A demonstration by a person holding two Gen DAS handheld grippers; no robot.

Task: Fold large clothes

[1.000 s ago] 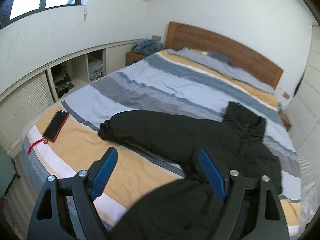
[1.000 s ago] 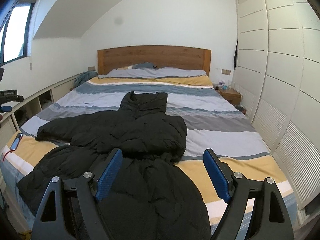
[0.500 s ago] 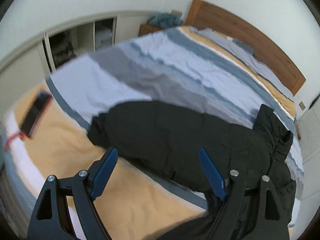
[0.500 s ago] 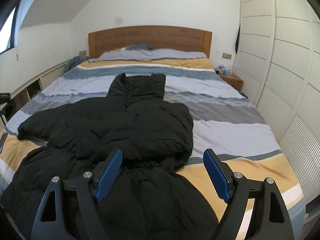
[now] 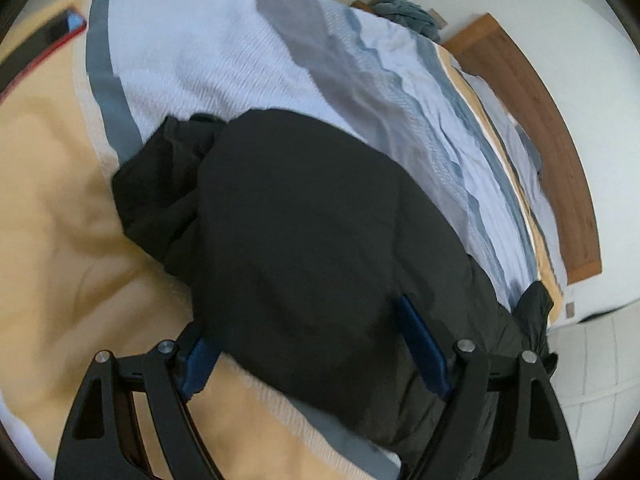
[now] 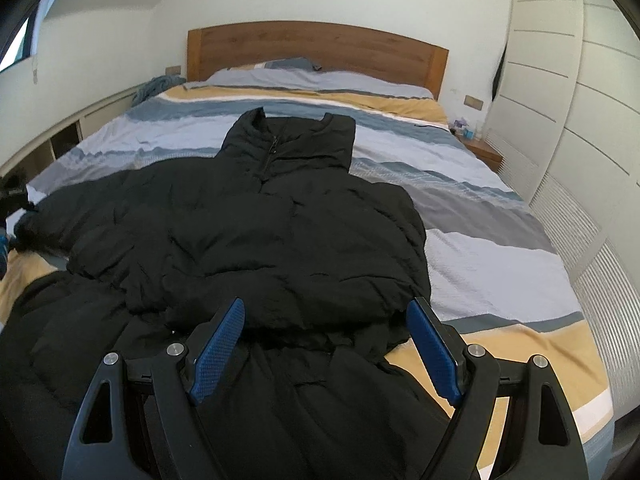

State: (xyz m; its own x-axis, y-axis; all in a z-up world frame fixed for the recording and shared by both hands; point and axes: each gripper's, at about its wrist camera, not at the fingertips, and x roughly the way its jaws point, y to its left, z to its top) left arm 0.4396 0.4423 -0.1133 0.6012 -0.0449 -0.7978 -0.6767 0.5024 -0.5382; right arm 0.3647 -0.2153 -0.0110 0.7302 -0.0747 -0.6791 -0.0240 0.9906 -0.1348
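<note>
We see a black puffer jacket (image 6: pixel 256 240) spread across the near half of the striped bed (image 6: pixel 480 248), collar toward the far wooden headboard (image 6: pixel 316 46), one sleeve stretched out to the left. Our left gripper (image 5: pixel 308 344) stands released, its blue pads straddling that sleeve (image 5: pixel 304 220). Our right gripper (image 6: pixel 326 340) is also spread wide, grasping nothing, above the jacket's near middle.

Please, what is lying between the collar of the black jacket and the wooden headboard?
In the right wrist view, only striped bedding and the pillows lie between the jacket collar and the headboard; nothing else rests on that stretch.
</note>
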